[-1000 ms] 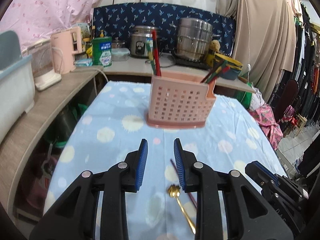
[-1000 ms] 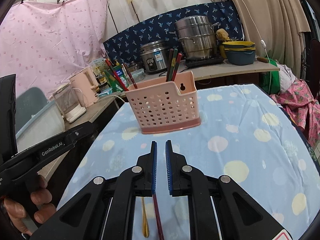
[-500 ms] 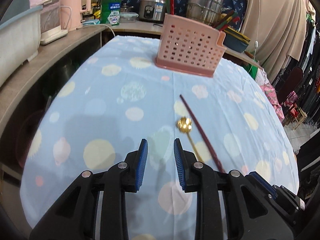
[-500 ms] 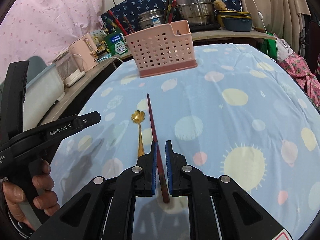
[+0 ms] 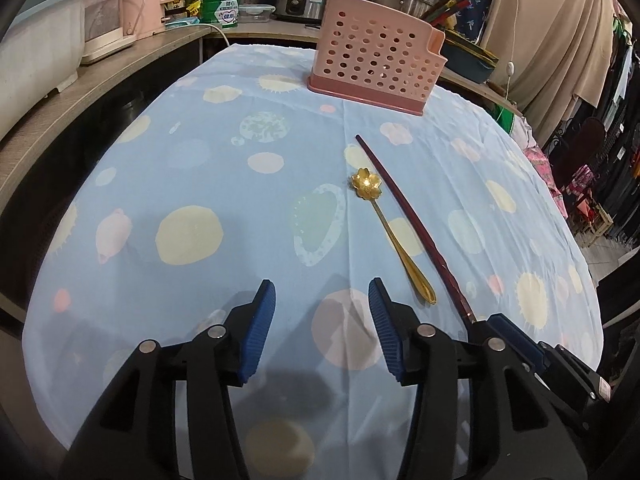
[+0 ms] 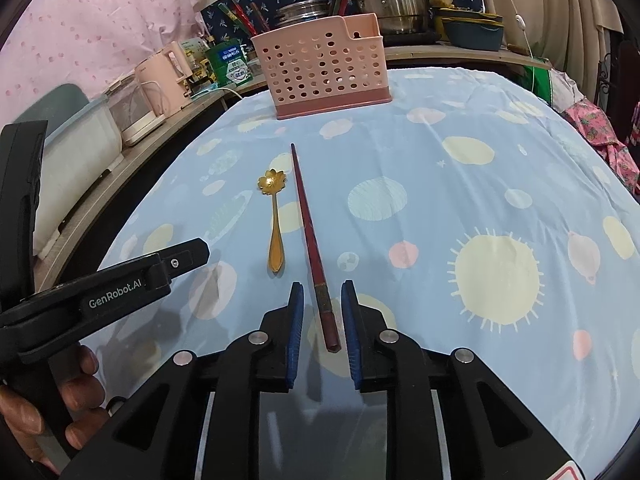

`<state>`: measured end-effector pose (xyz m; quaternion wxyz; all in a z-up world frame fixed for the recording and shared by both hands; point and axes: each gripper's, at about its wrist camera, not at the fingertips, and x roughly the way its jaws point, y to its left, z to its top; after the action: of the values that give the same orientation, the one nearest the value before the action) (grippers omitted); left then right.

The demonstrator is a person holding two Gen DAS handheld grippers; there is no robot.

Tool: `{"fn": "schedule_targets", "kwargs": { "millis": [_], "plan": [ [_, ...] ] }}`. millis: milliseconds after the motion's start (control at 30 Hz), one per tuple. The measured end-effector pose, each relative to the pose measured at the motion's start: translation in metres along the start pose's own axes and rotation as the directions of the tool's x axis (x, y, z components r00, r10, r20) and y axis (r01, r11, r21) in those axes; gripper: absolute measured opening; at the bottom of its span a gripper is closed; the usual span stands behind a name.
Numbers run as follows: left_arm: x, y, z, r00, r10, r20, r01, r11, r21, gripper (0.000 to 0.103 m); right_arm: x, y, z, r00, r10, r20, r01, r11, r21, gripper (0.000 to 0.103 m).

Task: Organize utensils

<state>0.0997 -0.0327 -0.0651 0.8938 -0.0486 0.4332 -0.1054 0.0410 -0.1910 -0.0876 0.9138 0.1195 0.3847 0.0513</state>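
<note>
right wrist view: the right hand-held gripper [image 6: 320, 320] is spread around the thick near end of the dark red chopstick [image 6: 308, 236], pads not yet touching it. closing off-centre could roll the thin stick on the soft cloth or knock the gold spoon [image 6: 274, 216] just left of it. the left hand-held gripper [image 5: 320, 320] hangs spread and empty. the pink basket [image 6: 326, 66] stands at the counter's [image 6: 480, 160] far end, so a weak end grip might let the stick swing or drop on the way.
</note>
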Motion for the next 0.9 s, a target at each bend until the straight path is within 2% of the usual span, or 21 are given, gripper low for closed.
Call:
{"fn": "schedule_targets", "kwargs": {
  "millis": [133, 200, 267, 333, 733, 900],
  "plan": [
    [0.000, -0.001, 0.000, 1.000, 0.003, 0.004, -0.003, 1.000, 0.001, 0.058, 0.006, 0.000, -0.004, 1.000, -0.005, -0.014, 0.005, 1.000, -0.004, 0.020],
    [0.000, -0.003, 0.000, 1.000, -0.001, 0.004, 0.001, 1.000, 0.003, 0.058, 0.006, 0.000, -0.006, 1.000, -0.007, -0.012, 0.007, 1.000, -0.013, 0.020],
    [0.000, -0.005, 0.000, 1.000, -0.005, 0.003, 0.005, 1.000, 0.005, 0.059, 0.006, 0.001, -0.006, 1.000, -0.029, -0.005, 0.029, 0.999, -0.031, 0.009],
    [0.001, -0.008, 0.001, 1.000, -0.011, 0.002, 0.011, 1.000, 0.009, 0.061, 0.005, 0.000, -0.007, 0.999, -0.035, 0.000, 0.035, 0.999, -0.038, 0.009],
    [0.019, -0.038, 0.002, 0.999, -0.045, -0.027, 0.047, 0.997, 0.054, 0.062, 0.000, -0.024, -0.006, 0.998, -0.060, 0.019, 0.059, 0.998, 0.029, 0.007],
    [0.026, -0.048, 0.003, 0.999, -0.032, -0.021, 0.033, 0.996, 0.077, 0.062, 0.001, -0.029, -0.005, 0.998, -0.059, 0.021, 0.058, 0.997, 0.043, 0.007]
  ]
}}
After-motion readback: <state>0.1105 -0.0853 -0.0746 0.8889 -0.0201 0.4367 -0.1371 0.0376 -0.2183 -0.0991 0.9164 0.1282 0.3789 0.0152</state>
